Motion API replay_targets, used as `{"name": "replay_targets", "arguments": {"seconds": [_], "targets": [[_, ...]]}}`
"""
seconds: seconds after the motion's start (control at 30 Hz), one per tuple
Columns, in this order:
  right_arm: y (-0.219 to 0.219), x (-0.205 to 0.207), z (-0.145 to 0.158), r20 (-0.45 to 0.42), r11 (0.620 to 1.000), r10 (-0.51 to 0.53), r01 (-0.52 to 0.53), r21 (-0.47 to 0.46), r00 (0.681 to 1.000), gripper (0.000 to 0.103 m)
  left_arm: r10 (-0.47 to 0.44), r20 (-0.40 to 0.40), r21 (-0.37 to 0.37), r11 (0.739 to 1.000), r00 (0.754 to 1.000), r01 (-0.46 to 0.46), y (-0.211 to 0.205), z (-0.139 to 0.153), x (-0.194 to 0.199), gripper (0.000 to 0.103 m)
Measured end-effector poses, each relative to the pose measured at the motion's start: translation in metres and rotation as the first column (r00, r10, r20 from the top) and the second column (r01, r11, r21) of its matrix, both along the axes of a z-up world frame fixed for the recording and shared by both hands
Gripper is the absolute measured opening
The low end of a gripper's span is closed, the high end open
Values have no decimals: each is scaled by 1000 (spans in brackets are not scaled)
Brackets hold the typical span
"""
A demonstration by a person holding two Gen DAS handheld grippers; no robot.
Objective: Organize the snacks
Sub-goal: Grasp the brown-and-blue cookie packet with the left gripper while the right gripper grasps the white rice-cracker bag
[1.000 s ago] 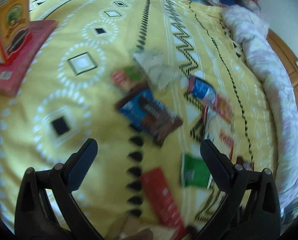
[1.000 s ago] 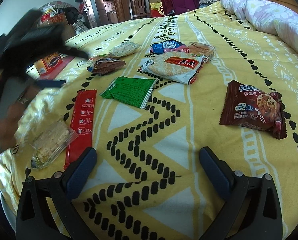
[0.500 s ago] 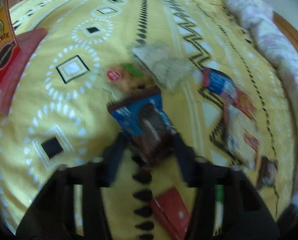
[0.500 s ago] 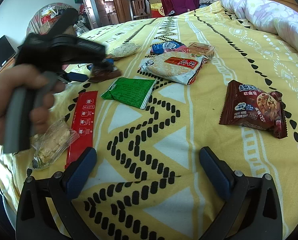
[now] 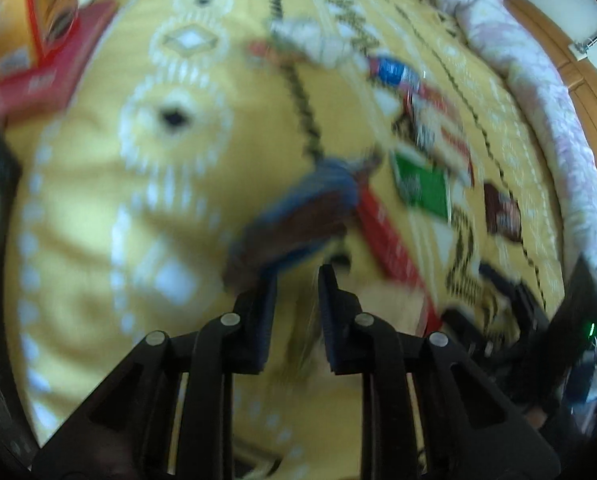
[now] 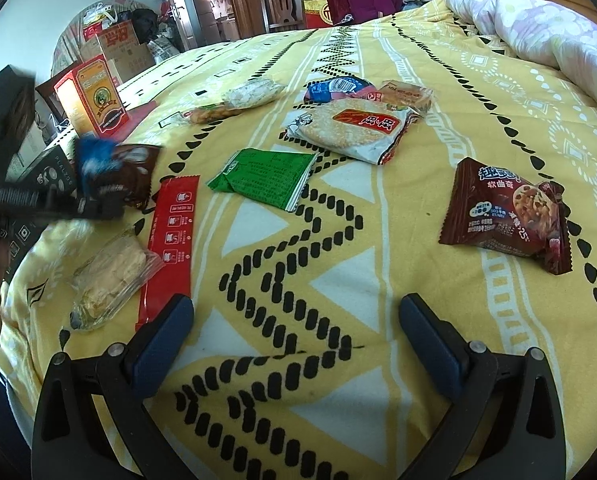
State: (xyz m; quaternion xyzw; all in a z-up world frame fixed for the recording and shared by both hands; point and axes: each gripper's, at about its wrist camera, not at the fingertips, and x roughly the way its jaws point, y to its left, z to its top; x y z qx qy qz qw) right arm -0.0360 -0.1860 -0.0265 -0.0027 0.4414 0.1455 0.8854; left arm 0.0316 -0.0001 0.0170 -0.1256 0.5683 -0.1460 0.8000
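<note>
My left gripper (image 5: pixel 294 276) is shut on a blue and brown snack packet (image 5: pixel 298 212) and holds it above the yellow bedspread (image 5: pixel 98 220); the view is blurred. The same packet (image 6: pixel 118 176) and left gripper (image 6: pixel 98 206) show at the left of the right wrist view. My right gripper (image 6: pixel 296 320) is open and empty over the bedspread (image 6: pixel 418 320). Ahead of it lie a red flat packet (image 6: pixel 172 236), a green packet (image 6: pixel 266 178), a clear bag of biscuits (image 6: pixel 114 272), a brown cookie packet (image 6: pixel 506 212) and a rice cracker bag (image 6: pixel 354 128).
More snacks lie further back: a blue packet (image 6: pixel 334 86), a clear bag (image 6: pixel 254 92) and an orange one (image 6: pixel 214 114). A red and orange box (image 6: pixel 92 98) stands at the bed's left edge by black boxes (image 6: pixel 46 180). A rolled pink quilt (image 6: pixel 538 24) lies at the right.
My left gripper closed on the blue and brown packet, lifted it off the bedspread and swung it left toward the bed's edge. My right gripper has not moved.
</note>
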Motion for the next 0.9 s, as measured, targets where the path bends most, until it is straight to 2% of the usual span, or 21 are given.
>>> {"name": "replay_targets", "arguments": {"seconds": [0.17,0.23,0.3,0.33,0.37,0.43,0.5,0.6,0.7,0.73,0.77,0.87,0.9], "targets": [[0,-3,1,-1,1000,10,-10,13,1000,103,-3,-7,-42,999,1000,2,11,5,-29,23],[-1,-4,1,8,1000,15,-15,15,1000,103,10,35,29,1000,999,-11,13,18,-41,24],[-1,-6,0,9,1000,13,-13,15,1000,103,-1,120,77,997,993,-8,13,34,-48,31],[0,-6,0,16,1000,11,-11,11,1000,103,-9,158,97,995,987,-7,13,40,-49,45],[1,-7,-1,25,1000,9,-9,10,1000,103,-18,224,114,993,975,-8,12,49,-48,70],[2,-6,-2,32,1000,6,-6,-1,999,103,-34,299,145,989,954,-10,12,52,-37,103],[2,-6,-3,31,1000,6,-6,-1,999,103,-64,339,204,979,939,-7,11,45,-18,102],[2,-6,-3,40,1000,6,-6,2,999,103,-51,304,199,980,951,-11,14,26,13,102],[1,-5,-3,33,1000,6,-7,14,999,103,-38,292,248,968,956,-37,8,9,32,101],[1,-5,-3,31,1000,6,-7,16,999,103,-46,292,264,964,955,-34,4,7,34,93],[0,-5,-3,31,1000,7,-7,17,999,103,-65,277,271,963,959,-13,0,4,38,82],[-1,-5,-3,26,1000,7,-7,26,1000,103,-74,226,278,961,971,8,-4,1,36,71],[-1,-5,-3,26,1000,7,-7,27,1000,103,-68,202,254,967,977,15,-5,3,34,69]]}}
